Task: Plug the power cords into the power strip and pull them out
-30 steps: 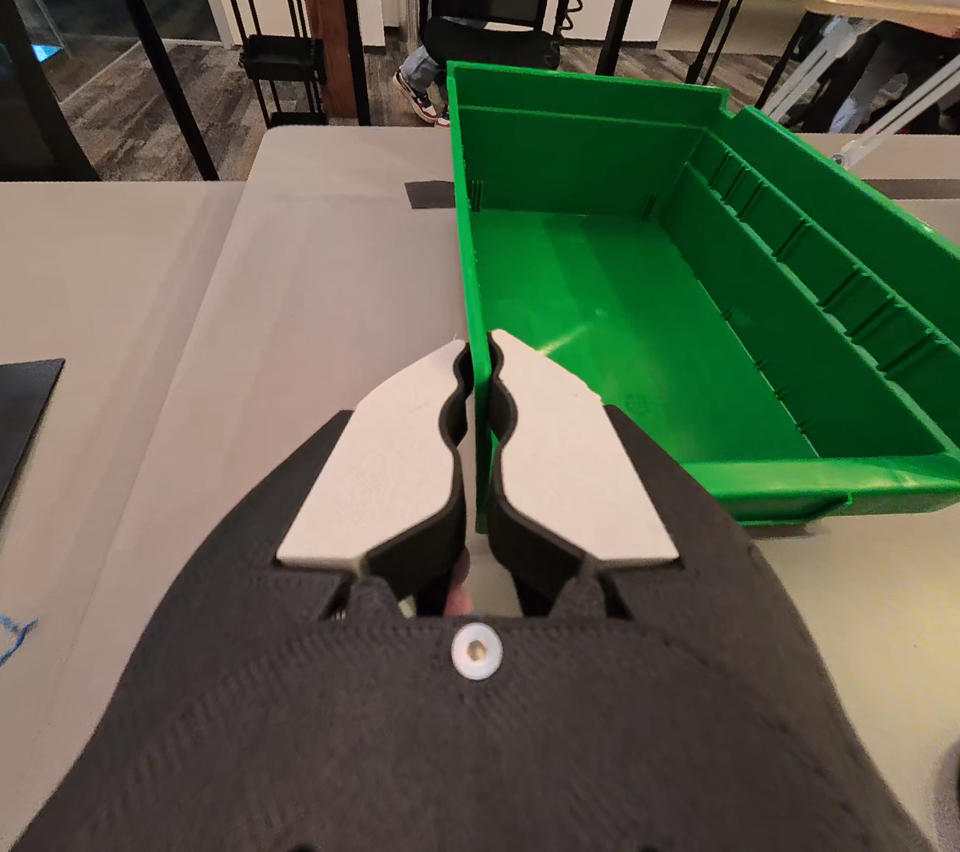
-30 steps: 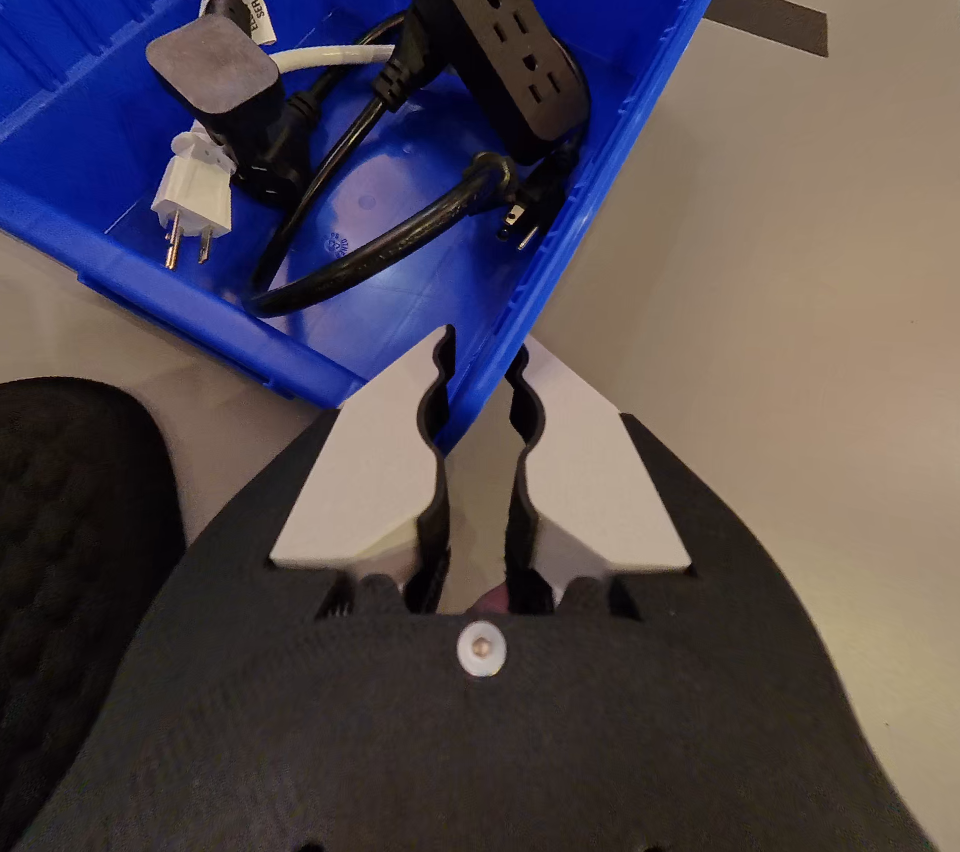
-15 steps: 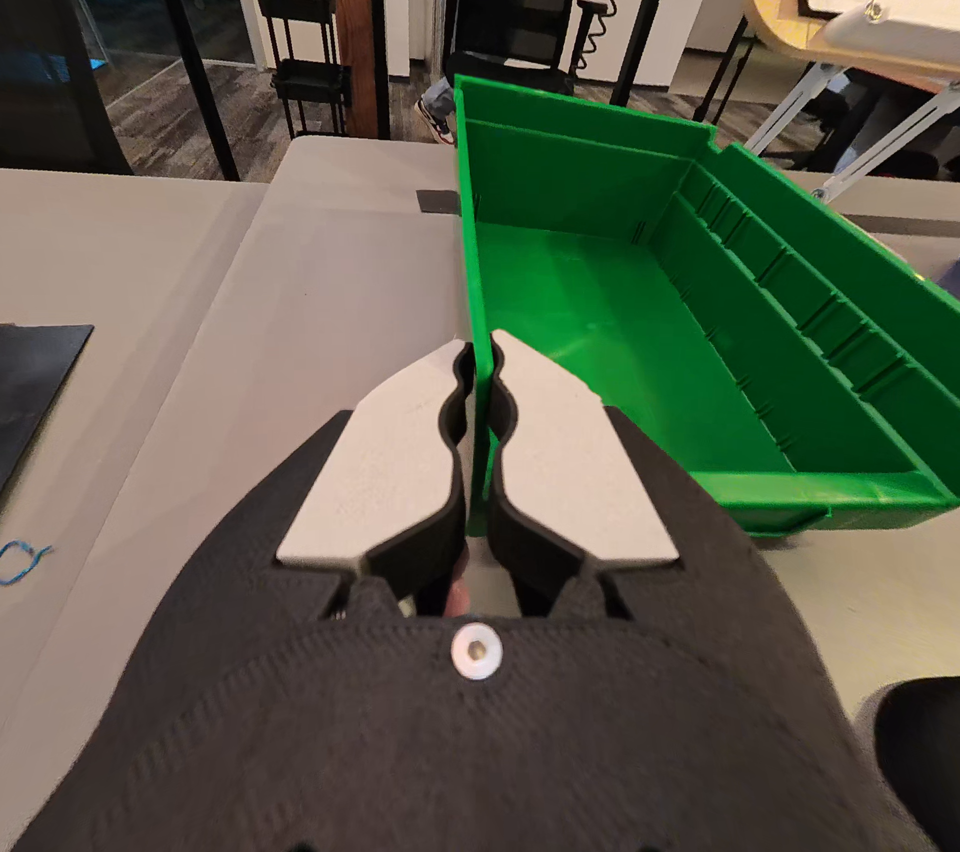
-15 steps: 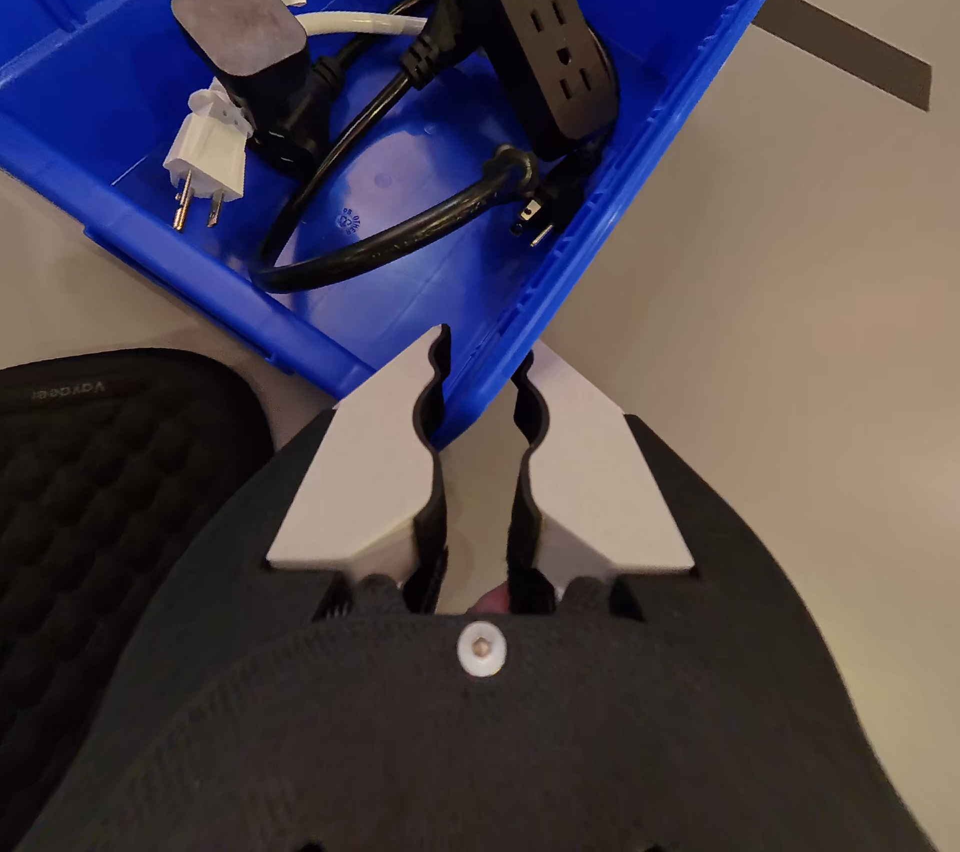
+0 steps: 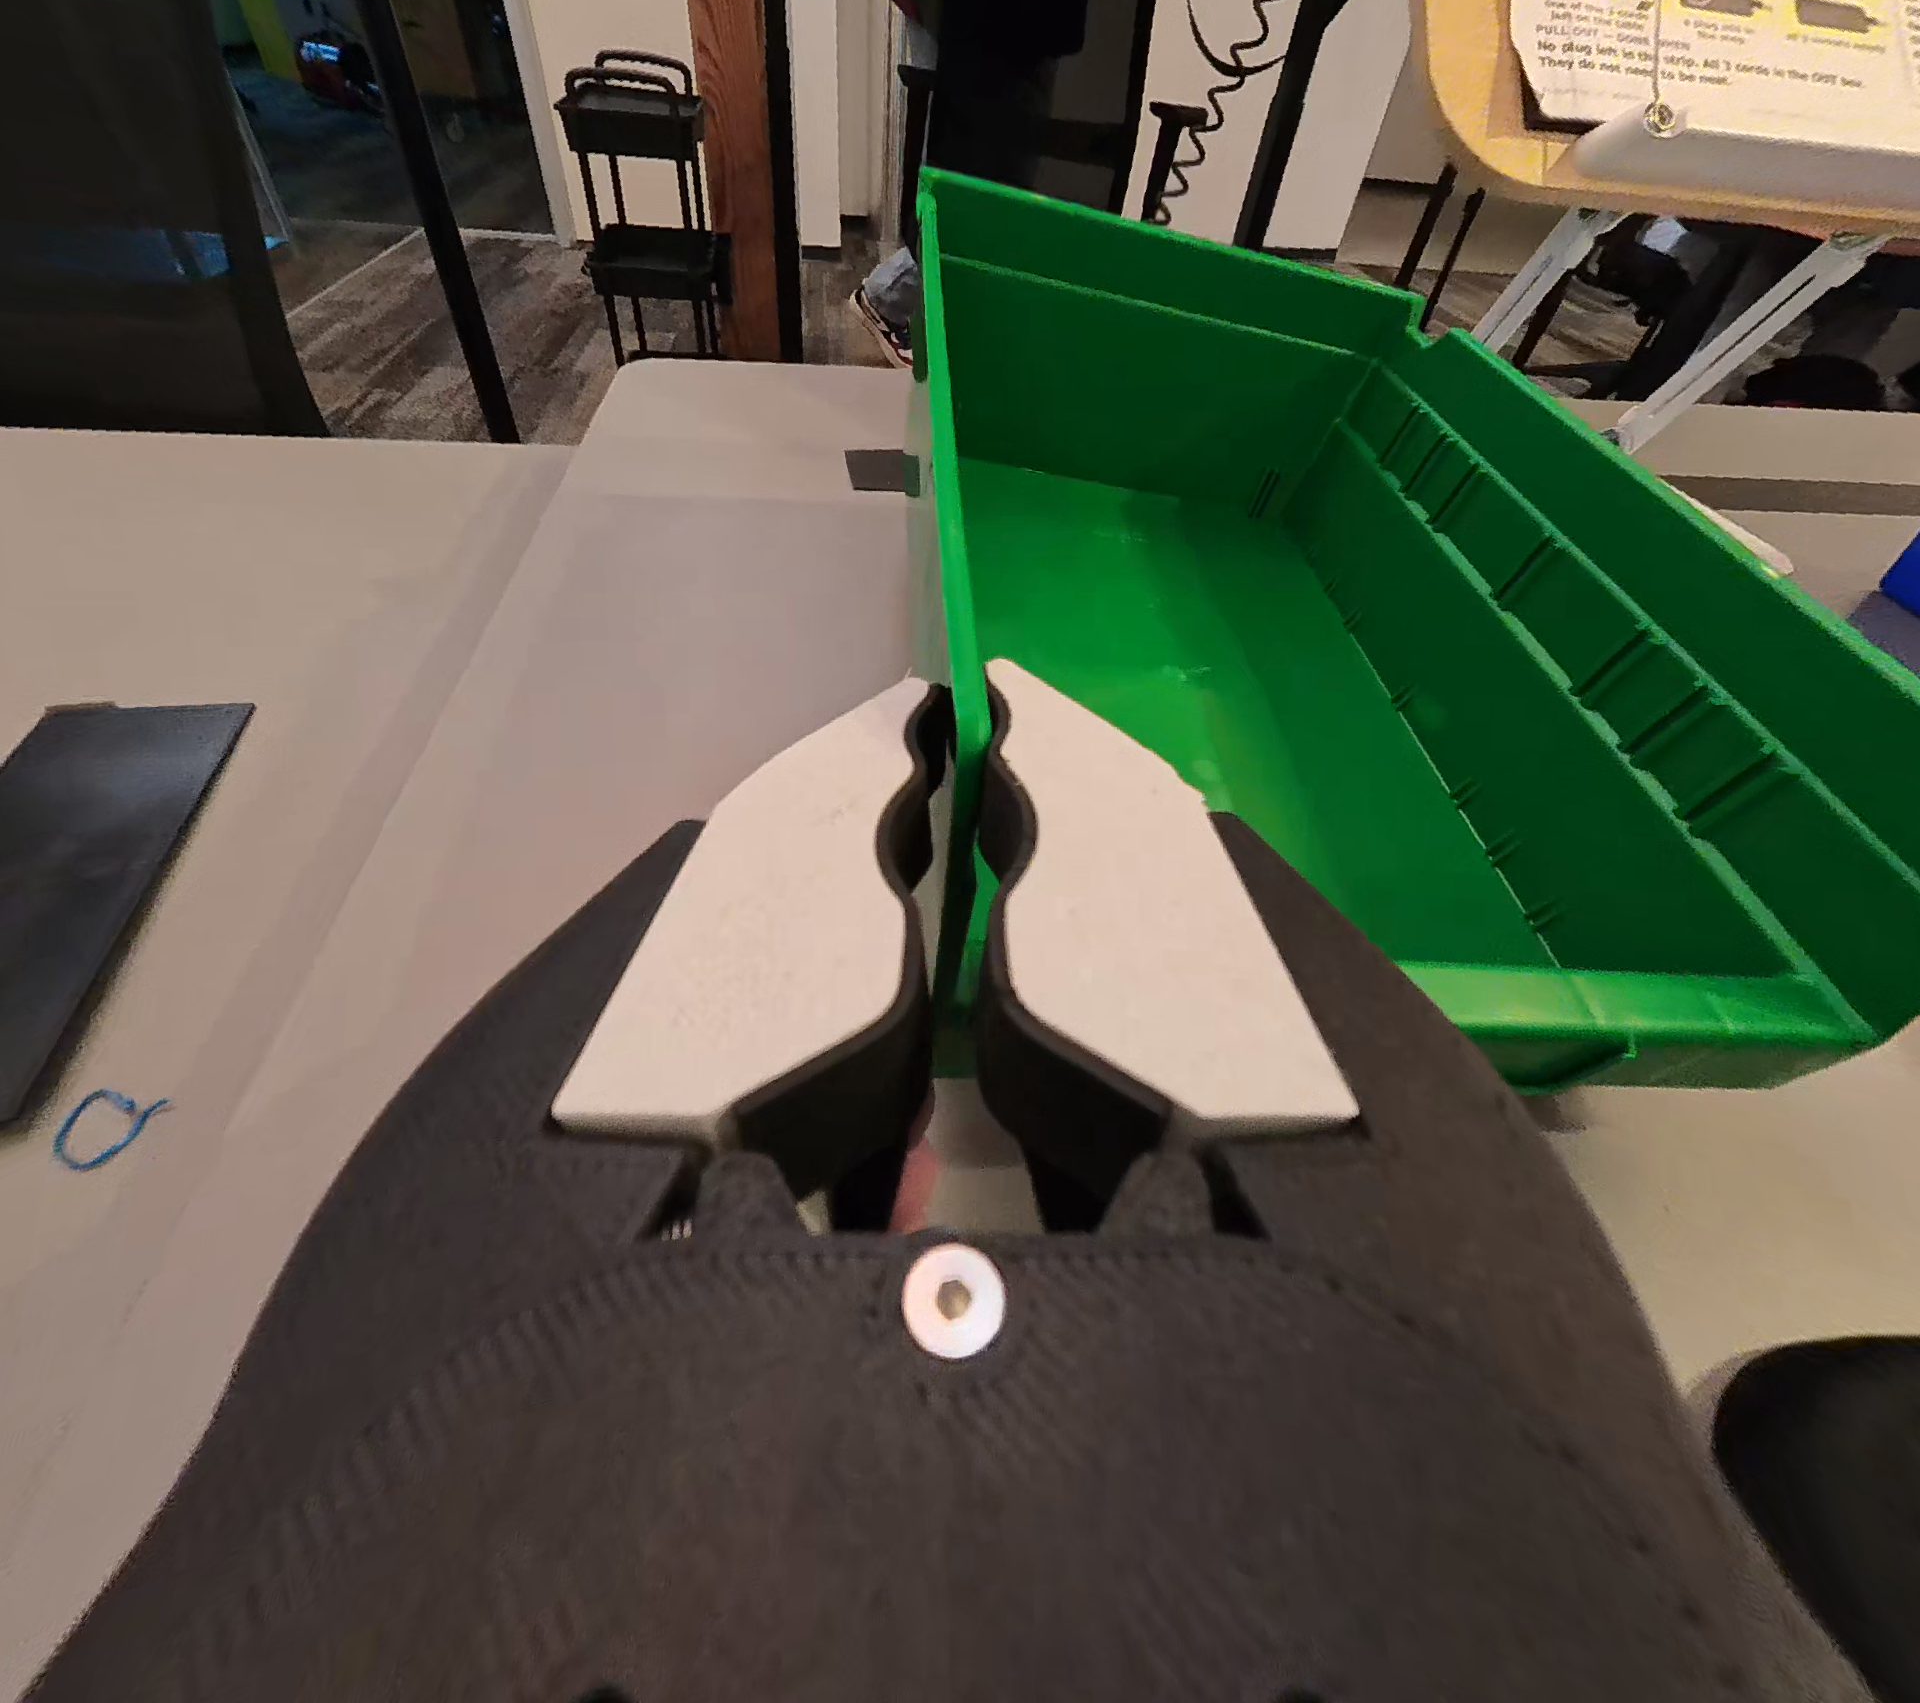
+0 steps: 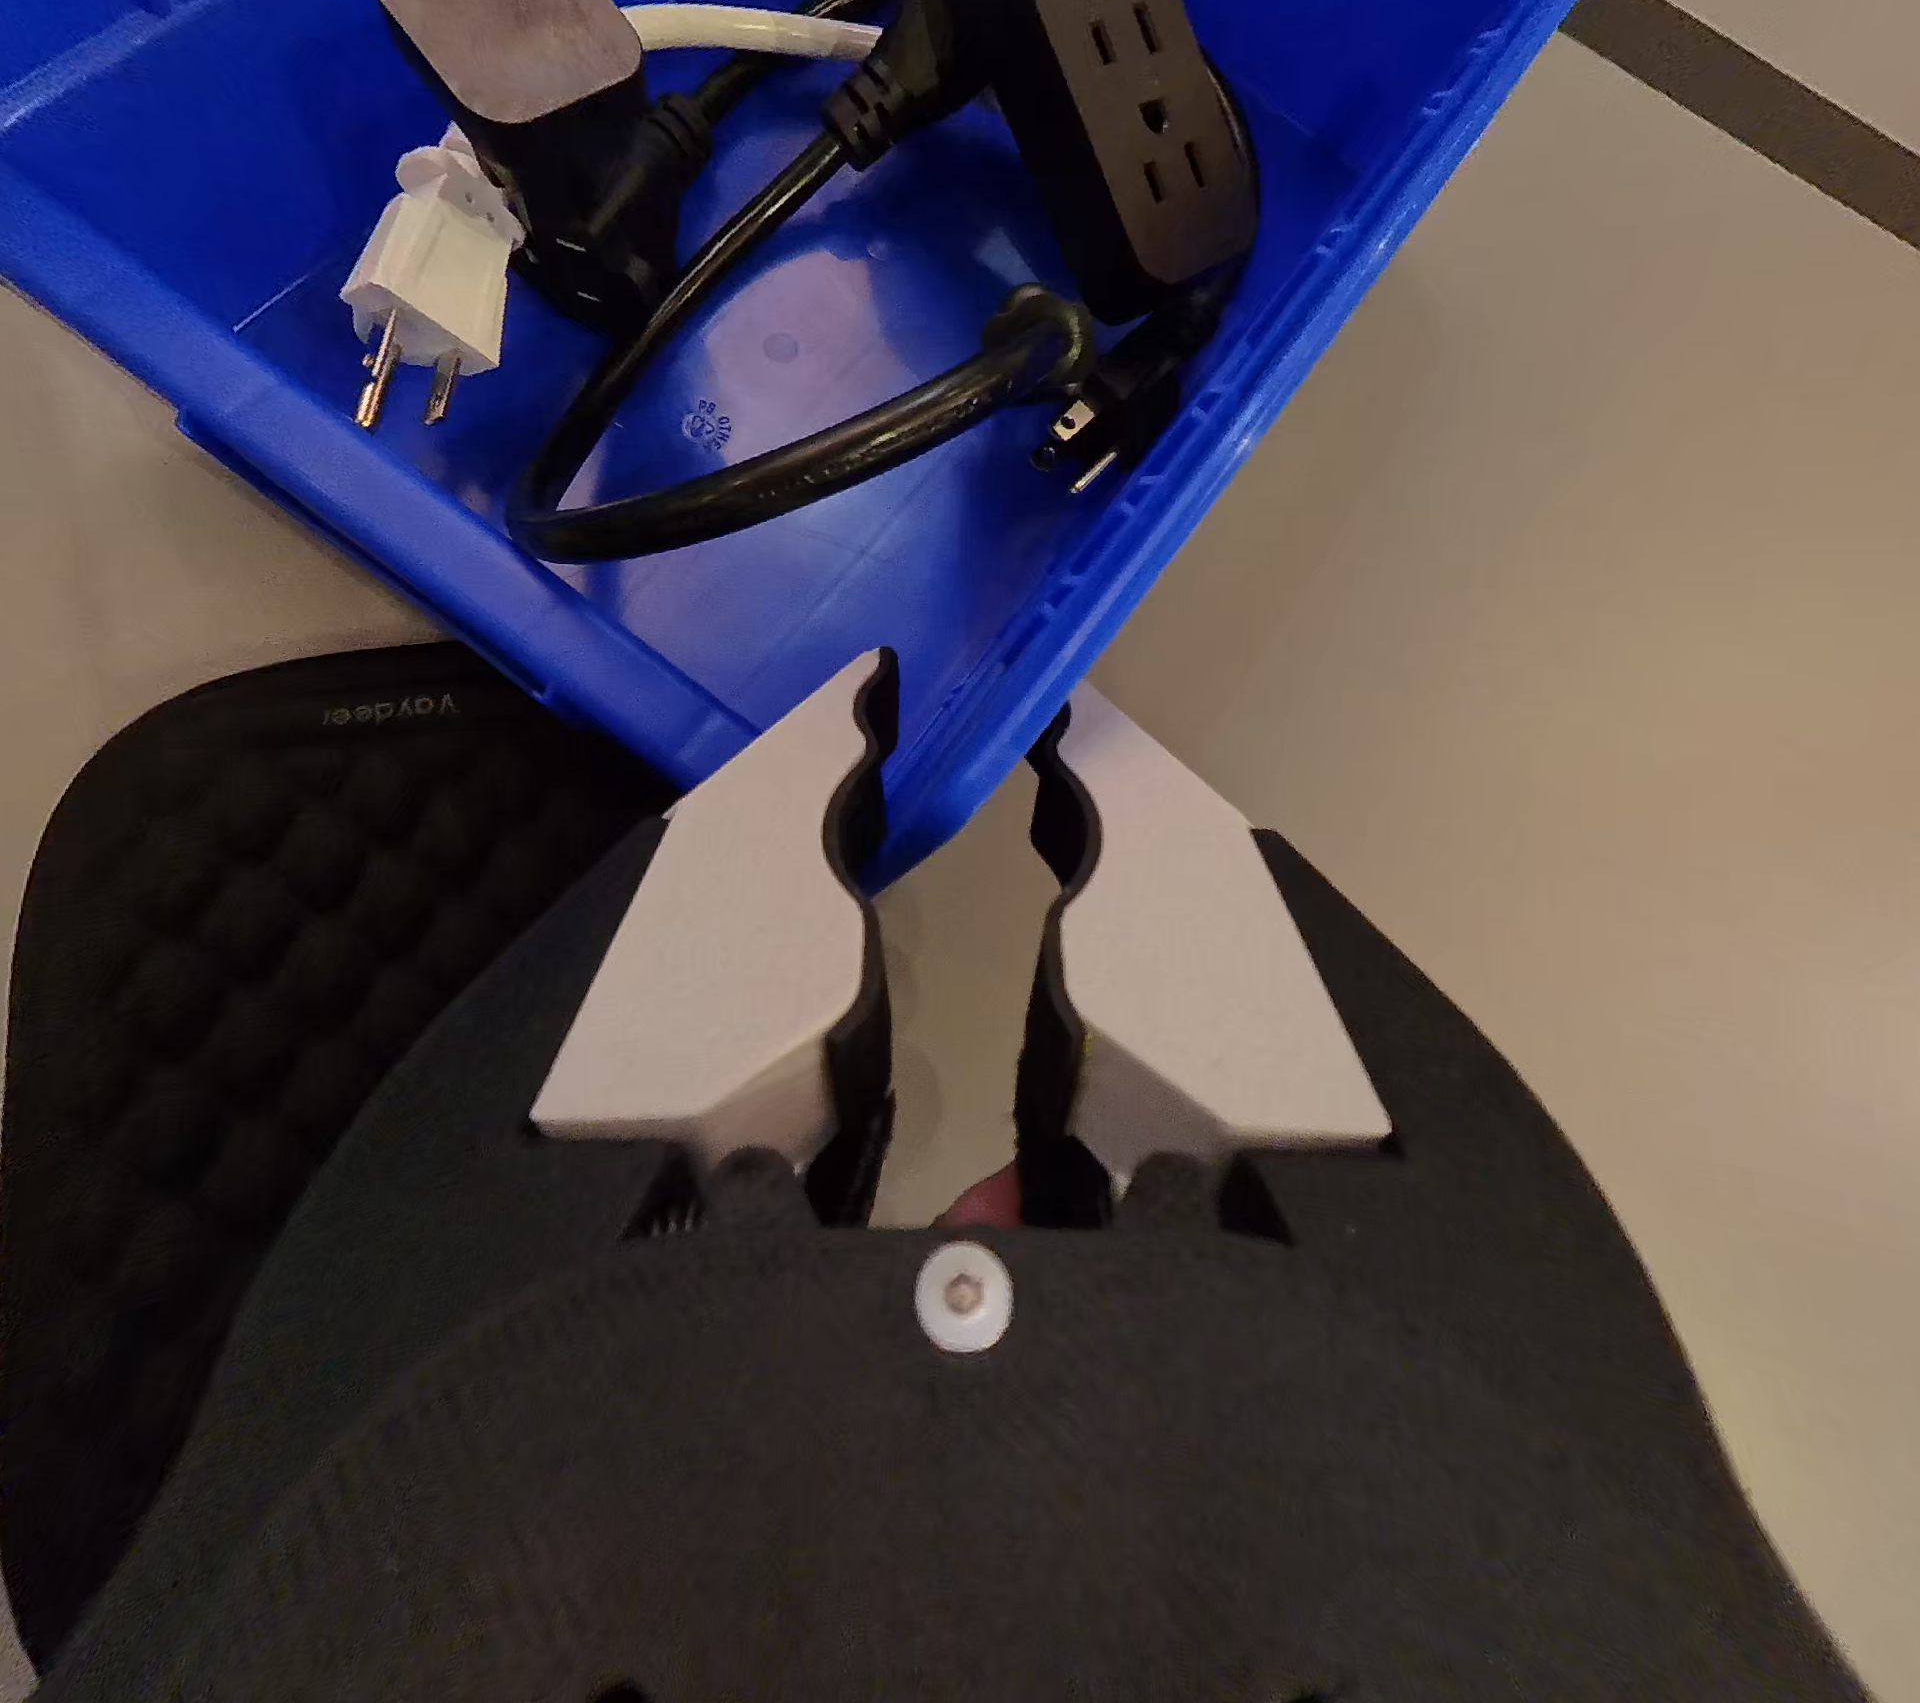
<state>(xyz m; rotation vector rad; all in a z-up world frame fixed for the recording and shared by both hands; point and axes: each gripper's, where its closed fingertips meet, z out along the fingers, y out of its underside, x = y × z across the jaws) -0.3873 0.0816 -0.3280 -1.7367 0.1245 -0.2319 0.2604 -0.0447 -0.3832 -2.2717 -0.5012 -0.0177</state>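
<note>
An empty green bin [image 5: 1143,365] stands on the grey table. My left gripper [image 5: 961,697] is shut on its left wall near the front corner. In the right wrist view a blue bin [image 6: 1382,126] holds a black power strip [image 6: 1101,22], a looped black cord [image 6: 790,479] ending in a pronged plug [image 6: 1091,427], a white plug [image 6: 431,282] and a black block plug [image 6: 509,32]. My right gripper [image 6: 966,697] is shut on the blue bin's right wall at its near corner.
A black quilted mat [image 6: 208,874] lies just left of the blue bin's near corner; it also shows in the left wrist view [image 5: 1829,1497]. A black flat sheet [image 5: 94,864] and a blue loop mark [image 5: 104,1128] lie far left. Strips of black tape [image 6: 1766,84] mark the table. Left tips to right tips: about 65 centimetres.
Both grippers keep their grip on the bins. The blue bin has slid with my right gripper and more of the black mat shows. The green bin has moved with my left gripper.
</note>
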